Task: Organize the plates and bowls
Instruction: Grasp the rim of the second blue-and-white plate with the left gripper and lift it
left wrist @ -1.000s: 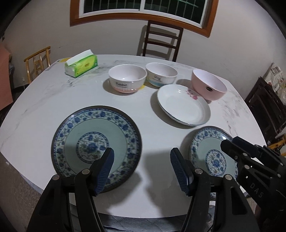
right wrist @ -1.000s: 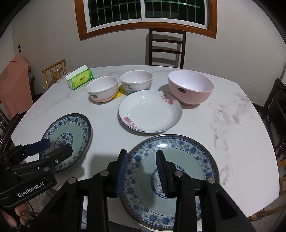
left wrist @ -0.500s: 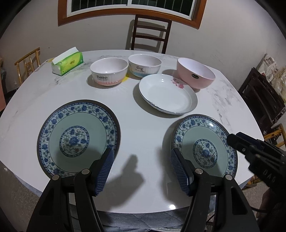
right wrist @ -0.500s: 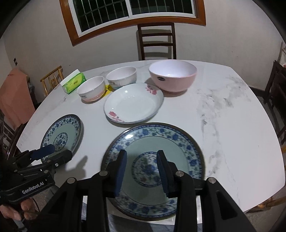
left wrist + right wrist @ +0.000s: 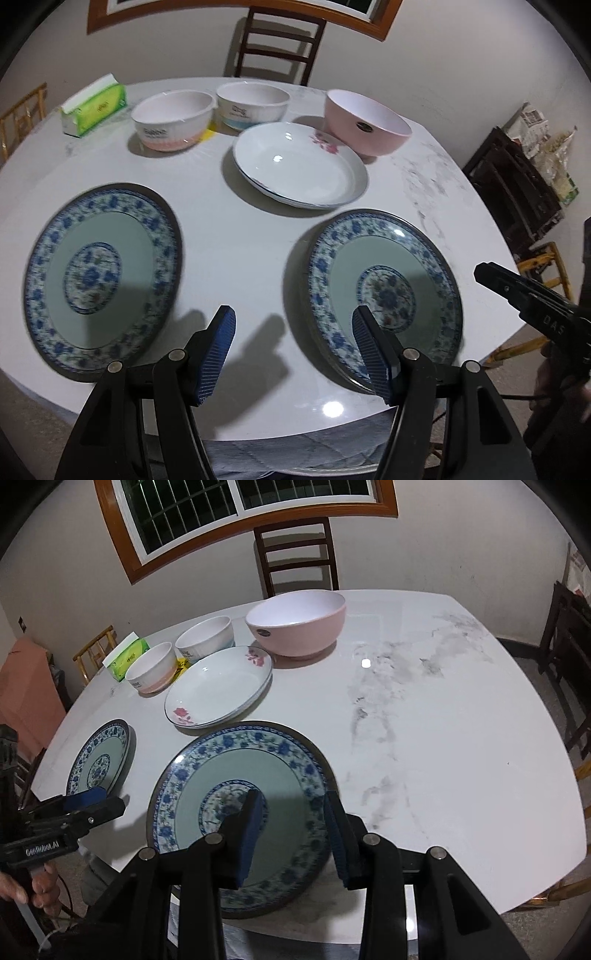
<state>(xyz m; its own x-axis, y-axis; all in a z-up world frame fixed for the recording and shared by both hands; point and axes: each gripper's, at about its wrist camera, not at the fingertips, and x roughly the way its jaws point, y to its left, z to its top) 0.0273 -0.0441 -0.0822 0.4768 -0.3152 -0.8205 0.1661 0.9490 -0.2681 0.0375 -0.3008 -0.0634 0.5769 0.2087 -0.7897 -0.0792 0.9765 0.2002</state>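
Two blue-patterned plates lie flat near the table's front edge: a left one (image 5: 99, 273) (image 5: 99, 760) and a right one (image 5: 384, 291) (image 5: 240, 775). My left gripper (image 5: 291, 332) (image 5: 107, 801) is open and hovers over the bare table between them, its right pad over the right plate's near-left rim. My right gripper (image 5: 293, 812) (image 5: 491, 275) hangs over the right plate's right half, jaws narrowly apart with nothing in them. Further back sit a white flowered plate (image 5: 299, 166) (image 5: 218, 686), a large pink bowl (image 5: 365, 125) (image 5: 295, 624) and two small white bowls (image 5: 171, 123) (image 5: 253, 105).
A green tissue box (image 5: 96, 105) stands at the back left of the white marble table (image 5: 443, 720). A dark wooden chair (image 5: 295, 554) stands behind the table and more chairs at its sides. A hand (image 5: 40, 886) holds the left gripper's handle.
My left gripper has shifted right, from over the left plate's rim to the gap between the plates. My right gripper has moved right across the right plate. Neither jaw gap has changed.
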